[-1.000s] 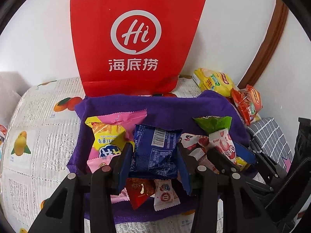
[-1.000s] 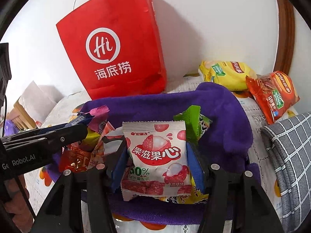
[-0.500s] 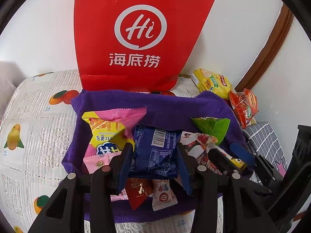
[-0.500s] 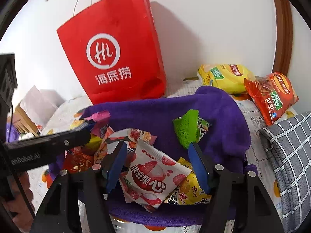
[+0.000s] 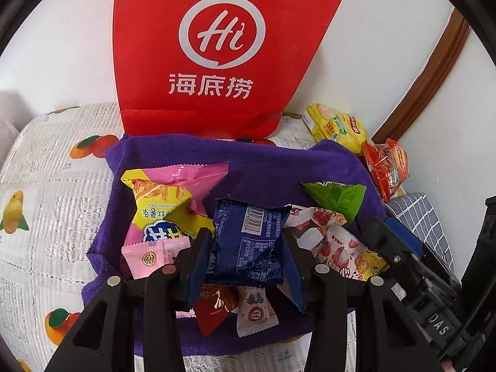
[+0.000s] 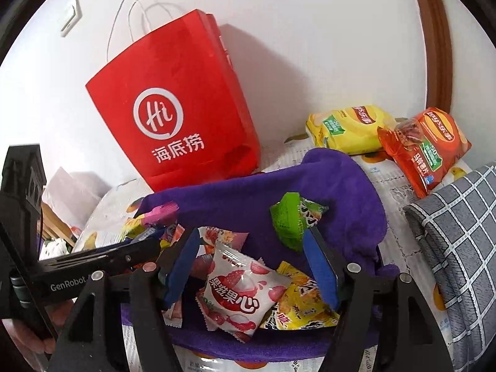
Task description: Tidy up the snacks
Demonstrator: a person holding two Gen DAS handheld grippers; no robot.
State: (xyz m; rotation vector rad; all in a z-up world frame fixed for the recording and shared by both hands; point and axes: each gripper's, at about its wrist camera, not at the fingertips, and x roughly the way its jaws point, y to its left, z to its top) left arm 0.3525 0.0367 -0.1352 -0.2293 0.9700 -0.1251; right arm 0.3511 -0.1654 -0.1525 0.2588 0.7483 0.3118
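A purple cloth-lined basket [image 5: 263,170] [image 6: 341,192] holds several snack packets. My left gripper [image 5: 245,248] is shut on a dark blue packet [image 5: 251,232] with a barcode, held just above the pile. My right gripper [image 6: 251,241] is over the basket's right side and its jaws are opening. Nothing is pressed between them. Below them a white lychee packet [image 6: 241,294] [image 5: 344,251] lies loose and tilted on a yellow packet [image 6: 300,303]. A green packet [image 6: 291,220] [image 5: 338,195] leans against the purple cloth behind. A pink and yellow packet [image 5: 161,198] lies at the basket's left.
A red paper bag [image 5: 217,62] [image 6: 173,124] stands against the white wall behind the basket. A yellow chips bag [image 6: 350,130] and an orange chips bag [image 6: 427,145] lie at the back right. A grey checked cloth [image 6: 455,232] is on the right. A fruit-print tablecloth [image 5: 52,186] covers the surface.
My right gripper opened and let go of the white lychee packet, which dropped into the basket and tipped over. The left gripper kept its hold on the blue packet.
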